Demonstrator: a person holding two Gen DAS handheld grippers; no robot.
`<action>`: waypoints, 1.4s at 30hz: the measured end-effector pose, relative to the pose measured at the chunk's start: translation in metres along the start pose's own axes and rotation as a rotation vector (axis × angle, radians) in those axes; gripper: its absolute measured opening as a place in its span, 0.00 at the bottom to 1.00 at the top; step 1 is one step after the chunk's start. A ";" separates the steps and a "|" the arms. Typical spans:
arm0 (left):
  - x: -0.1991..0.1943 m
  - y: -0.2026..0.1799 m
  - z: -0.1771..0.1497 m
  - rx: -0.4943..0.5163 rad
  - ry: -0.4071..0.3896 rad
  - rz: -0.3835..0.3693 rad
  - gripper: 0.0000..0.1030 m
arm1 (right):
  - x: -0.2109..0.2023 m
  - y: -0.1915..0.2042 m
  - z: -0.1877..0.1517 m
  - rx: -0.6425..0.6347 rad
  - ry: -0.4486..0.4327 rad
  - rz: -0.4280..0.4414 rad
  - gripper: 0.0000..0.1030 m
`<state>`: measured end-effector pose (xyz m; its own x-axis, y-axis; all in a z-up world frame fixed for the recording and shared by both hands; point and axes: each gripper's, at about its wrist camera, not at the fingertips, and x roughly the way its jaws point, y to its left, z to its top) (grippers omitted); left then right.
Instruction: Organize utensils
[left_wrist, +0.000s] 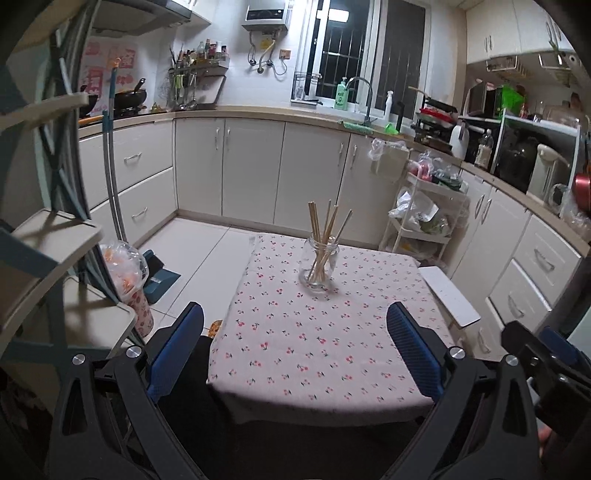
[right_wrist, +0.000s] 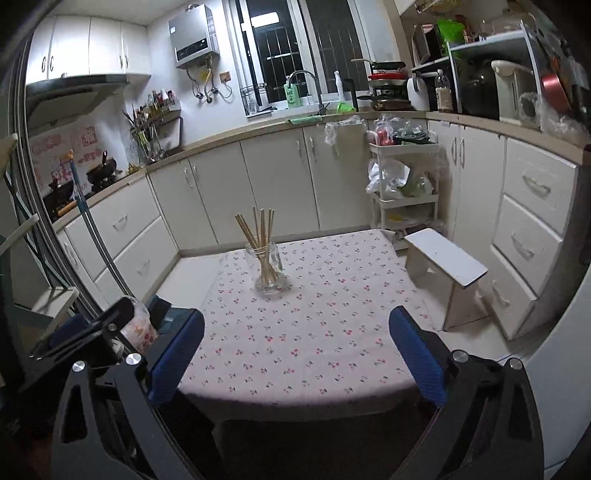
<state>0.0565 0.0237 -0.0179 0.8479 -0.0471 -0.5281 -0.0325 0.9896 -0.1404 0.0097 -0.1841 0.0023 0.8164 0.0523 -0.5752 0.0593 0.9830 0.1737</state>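
Left gripper (left_wrist: 295, 347) and right gripper (right_wrist: 297, 349): jaws wide apart, empty. Glass jar (left_wrist: 318, 264) of chopsticks (left_wrist: 327, 225) ahead of both, on cherry-print tablecloth (left_wrist: 314, 350).

Home kitchen: cabinets (left_wrist: 251, 166), sink faucet (left_wrist: 364, 96), wok (left_wrist: 129, 98).
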 end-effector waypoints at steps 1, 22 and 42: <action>-0.006 -0.001 -0.001 0.002 0.002 0.003 0.93 | -0.005 0.001 -0.001 0.004 -0.001 0.002 0.93; -0.071 -0.006 -0.015 0.047 -0.012 0.004 0.93 | -0.092 0.015 -0.025 -0.010 -0.142 0.000 0.93; -0.085 -0.010 -0.012 0.058 -0.035 -0.001 0.93 | -0.103 0.012 -0.025 -0.001 -0.161 0.012 0.93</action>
<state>-0.0214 0.0157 0.0177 0.8659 -0.0441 -0.4983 -0.0018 0.9958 -0.0911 -0.0875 -0.1729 0.0438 0.8985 0.0358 -0.4376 0.0481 0.9827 0.1791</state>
